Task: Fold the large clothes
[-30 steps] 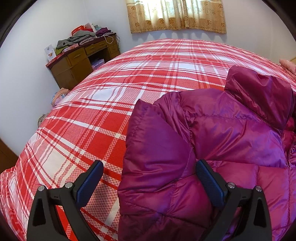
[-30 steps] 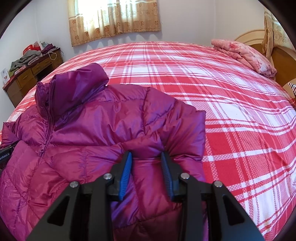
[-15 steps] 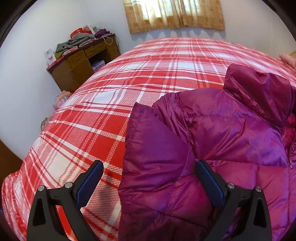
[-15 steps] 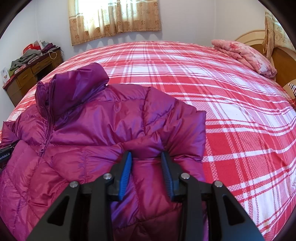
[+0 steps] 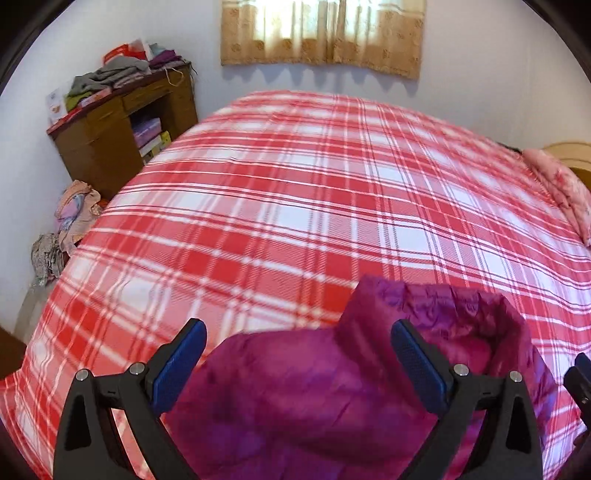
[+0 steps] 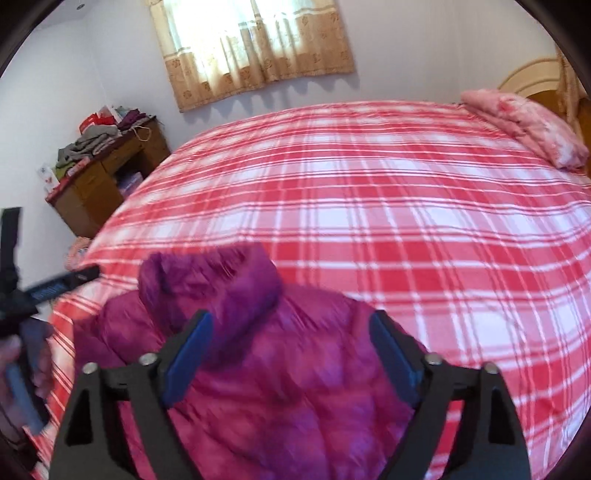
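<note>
A magenta puffer jacket (image 5: pixel 314 398) lies on the red plaid bed (image 5: pixel 295 206), its collar (image 5: pixel 454 314) standing up at its far end. My left gripper (image 5: pixel 297 354) is open and hovers above the jacket, holding nothing. In the right wrist view the jacket (image 6: pixel 288 387) fills the lower middle, its collar (image 6: pixel 214 280) to the left. My right gripper (image 6: pixel 291 343) is open above it, empty. The left gripper (image 6: pixel 48 288) shows at that view's left edge, blurred. Both views are motion-blurred.
A wooden desk (image 5: pixel 122 122) piled with clothes stands by the far left wall. Clothes lie on the floor (image 5: pixel 70 221) beside the bed. A pink folded quilt (image 6: pixel 528 125) lies at the headboard on the right. A curtained window (image 5: pixel 321 33) is on the far wall.
My right gripper has opened and let go of the jacket fold. Both grippers have lifted and pulled back; the jacket now sits lower and smaller in both views.
</note>
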`<state>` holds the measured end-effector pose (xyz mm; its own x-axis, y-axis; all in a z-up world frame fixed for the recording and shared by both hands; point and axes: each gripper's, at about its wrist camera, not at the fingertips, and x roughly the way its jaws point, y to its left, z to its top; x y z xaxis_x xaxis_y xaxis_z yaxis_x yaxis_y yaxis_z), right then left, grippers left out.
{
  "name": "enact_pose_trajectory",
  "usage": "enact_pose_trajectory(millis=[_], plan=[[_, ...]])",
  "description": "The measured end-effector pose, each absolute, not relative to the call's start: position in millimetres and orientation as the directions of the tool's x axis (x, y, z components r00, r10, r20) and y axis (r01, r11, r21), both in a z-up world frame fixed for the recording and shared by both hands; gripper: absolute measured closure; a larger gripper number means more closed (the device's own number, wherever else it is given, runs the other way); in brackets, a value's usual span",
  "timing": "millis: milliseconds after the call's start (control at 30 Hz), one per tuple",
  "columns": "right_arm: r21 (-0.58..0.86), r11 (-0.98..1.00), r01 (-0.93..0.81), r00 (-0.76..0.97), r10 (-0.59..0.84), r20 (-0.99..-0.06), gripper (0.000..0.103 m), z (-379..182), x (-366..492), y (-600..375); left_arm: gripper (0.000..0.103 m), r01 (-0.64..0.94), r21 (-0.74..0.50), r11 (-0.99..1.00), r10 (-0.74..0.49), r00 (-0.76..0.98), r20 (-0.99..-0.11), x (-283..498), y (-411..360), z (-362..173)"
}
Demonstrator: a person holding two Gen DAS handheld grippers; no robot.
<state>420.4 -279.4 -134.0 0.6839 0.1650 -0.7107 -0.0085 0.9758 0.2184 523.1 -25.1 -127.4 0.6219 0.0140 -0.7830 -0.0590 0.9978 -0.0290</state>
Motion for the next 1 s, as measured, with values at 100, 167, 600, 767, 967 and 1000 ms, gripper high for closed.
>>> enact_pose_trajectory(millis=[100,167,600,767,967,1000], plan=[[0.256,0.967,-0.002,0.661,0.193,-0.725,0.010,-133.9,447.3,-277.4,0.003,-0.073,-0.023,0.997,0.025,0.594,-0.804,548.2,-32.2,-142.8],[0.257,0.966,0.019,0.645,0.184,-0.741,0.010,-137.8,465.9,-276.6,0.003,-0.082,-0.010,0.997,0.039,0.574,-0.818,561.7,-34.9,-152.7],[0.175,0.983,-0.047,0.524,0.173,-0.834,0.050,-179.1,490.6,-259.6,0.042,0.081,-0.066,0.995,-0.099,0.539,-0.836,556.2,-41.2,-183.2],[0.134,0.987,-0.085,0.542,0.159,-0.825,0.084,-175.3,473.8,-254.1,0.085,0.186,-0.086,0.979,-0.176,0.548,-0.818,532.2,-47.7,-173.2],[0.103,0.987,-0.125,0.593,0.158,-0.790,0.088,-169.9,448.6,-256.8,0.090,0.282,0.022,0.959,-0.176,0.657,-0.733,477.6,-43.0,-159.4],[0.107,0.987,-0.124,0.596,0.160,-0.787,0.089,-172.9,446.2,-259.3,0.090,0.289,0.027,0.957,-0.178,0.659,-0.730,471.3,-40.6,-162.9]])
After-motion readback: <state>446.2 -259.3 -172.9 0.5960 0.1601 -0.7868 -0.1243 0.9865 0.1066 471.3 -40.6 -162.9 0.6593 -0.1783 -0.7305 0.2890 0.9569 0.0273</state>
